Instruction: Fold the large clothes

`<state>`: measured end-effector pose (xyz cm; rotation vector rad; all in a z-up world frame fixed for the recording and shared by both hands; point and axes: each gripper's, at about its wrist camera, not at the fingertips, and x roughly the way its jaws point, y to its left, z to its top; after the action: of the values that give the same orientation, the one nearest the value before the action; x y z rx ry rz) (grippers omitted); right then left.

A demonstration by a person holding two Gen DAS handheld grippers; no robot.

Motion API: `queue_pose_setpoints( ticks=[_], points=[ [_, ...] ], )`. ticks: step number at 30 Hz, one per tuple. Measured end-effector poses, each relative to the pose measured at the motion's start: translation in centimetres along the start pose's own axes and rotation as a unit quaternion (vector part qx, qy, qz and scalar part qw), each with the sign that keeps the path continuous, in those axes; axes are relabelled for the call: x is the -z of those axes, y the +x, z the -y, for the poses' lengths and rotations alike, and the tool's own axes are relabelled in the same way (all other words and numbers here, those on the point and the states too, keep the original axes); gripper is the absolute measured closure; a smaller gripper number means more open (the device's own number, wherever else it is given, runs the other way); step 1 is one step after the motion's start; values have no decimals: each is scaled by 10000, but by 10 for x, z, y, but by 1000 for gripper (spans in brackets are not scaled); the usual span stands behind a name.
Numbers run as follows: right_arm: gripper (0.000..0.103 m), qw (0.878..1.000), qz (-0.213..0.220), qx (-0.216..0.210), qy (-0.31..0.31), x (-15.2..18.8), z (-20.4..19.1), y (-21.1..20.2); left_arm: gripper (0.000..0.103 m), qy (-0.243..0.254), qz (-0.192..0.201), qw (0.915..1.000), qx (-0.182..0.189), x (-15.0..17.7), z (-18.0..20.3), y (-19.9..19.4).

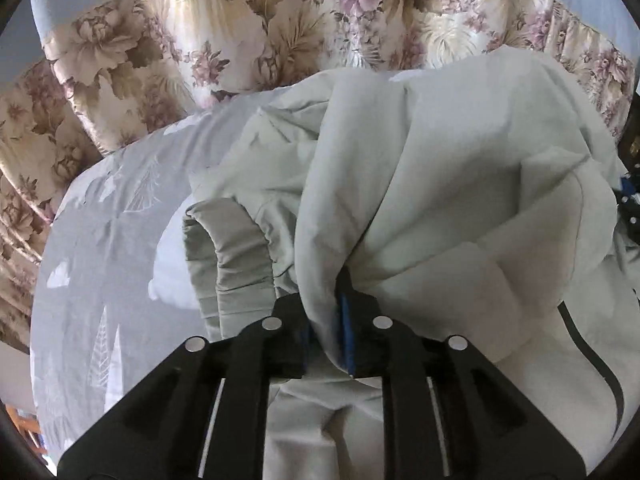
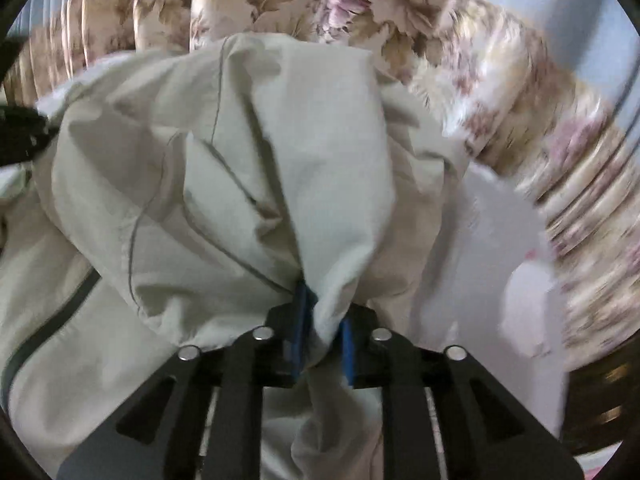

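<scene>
The pale jacket point(image 1: 420, 184) is bunched over the bed point(image 1: 100, 240), pinched in the narrow jaws of the left gripper point(image 1: 326, 320) and right gripper point(image 2: 324, 332). Both holds should be kept firm and level, so the fold is laid flat without slack.

Your left gripper point(image 1: 326, 320) sits low centre with the jacket point(image 1: 440, 168) bunched between its jaws | elastic cuff point(image 1: 236, 252) just left of it, on the bedsheet point(image 1: 112, 216) | curtain point(image 1: 240, 20) behind — your right gripper point(image 2: 322, 328) likewise under a jacket fold, curtain beyond.
</scene>
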<state>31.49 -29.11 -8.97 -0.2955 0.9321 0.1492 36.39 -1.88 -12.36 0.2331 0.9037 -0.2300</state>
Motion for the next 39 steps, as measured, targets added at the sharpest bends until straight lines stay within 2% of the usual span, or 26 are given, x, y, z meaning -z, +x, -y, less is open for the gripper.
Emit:
queue_pose_setpoints(
  ticks=[1,2,3,4,5,6,9,12,13,15,16,18,20,24,26,28,31,32,34,37,38,39],
  points=[
    [76,9992,-12,-267,290,1,12,-7,82,23,47,10000,-13,0,0,-3],
    [67,9974,24,-521,503,2,21,-15,68,50,75,9999,-56,1,-1,-8],
    [60,9947,125,-753,691,3,28,-26,42,74,126,9997,-217,1,-1,-16],
    [51,9908,393,-940,886,3,37,-47,29,60,184,9989,-426,2,-2,-24],
    [47,9888,605,-974,950,2,40,-60,18,13,375,9974,-607,3,-6,-39],
    [47,9869,842,-969,975,0,41,-73,17,-32,513,9970,-580,1,-8,-49],
    [47,9837,1311,-901,837,-13,25,-89,16,-326,678,9966,-349,-6,-6,-70],
    [47,9862,1304,-935,416,-22,-13,-68,15,-483,634,9967,171,-18,20,-66],
    [47,9874,1263,-906,306,-24,-22,-61,15,-508,594,9968,183,-20,27,-63],
    [47,9909,1002,-888,122,-25,-40,-36,15,-556,480,9972,141,-26,43,-46],
    [48,9927,890,-813,51,-22,-46,-27,15,-508,391,9979,3,-26,49,-35],
    [49,9953,666,-696,-99,-19,-52,-10,16,-286,182,9979,-553,-24,58,-11],
    [49,9957,603,-698,-93,-16,-50,-3,17,-187,-30,9979,-616,-17,54,11],
    [49,9960,465,-748,-150,-18,-49,6,14,-69,8,9975,-700,-14,52,21],
    [49,9921,425,-1169,129,-22,-36,-5,17,-80,-94,9981,-607,-17,50,14],
    [49,9836,734,-1561,516,-32,-16,-31,17,-66,-26,9989,-469,-20,46,-3],
    [48,9844,1063,-1291,549,-55,2,-48,12,-223,249,9993,-182,-38,30,-31],
    [48,9857,1117,-1131,553,-67,8,-47,11,-280,337,9988,-217,-49,24,-33],
    [48,9855,1110,-1078,702,-88,17,-32,11,-366,431,9979,-316,-68,16,-28],
    [48,9890,831,-1031,667,-108,16,3,23,-532,185,9984,-104,-98,6,5],
    [48,9933,627,-828,506,-113,11,20,38,-493,17,9987,-102,-107,5,23],
    [48,9964,483,-590,365,-114,8,34,41,-445,-109,9987,-204,-111,5,36]
  ],
)
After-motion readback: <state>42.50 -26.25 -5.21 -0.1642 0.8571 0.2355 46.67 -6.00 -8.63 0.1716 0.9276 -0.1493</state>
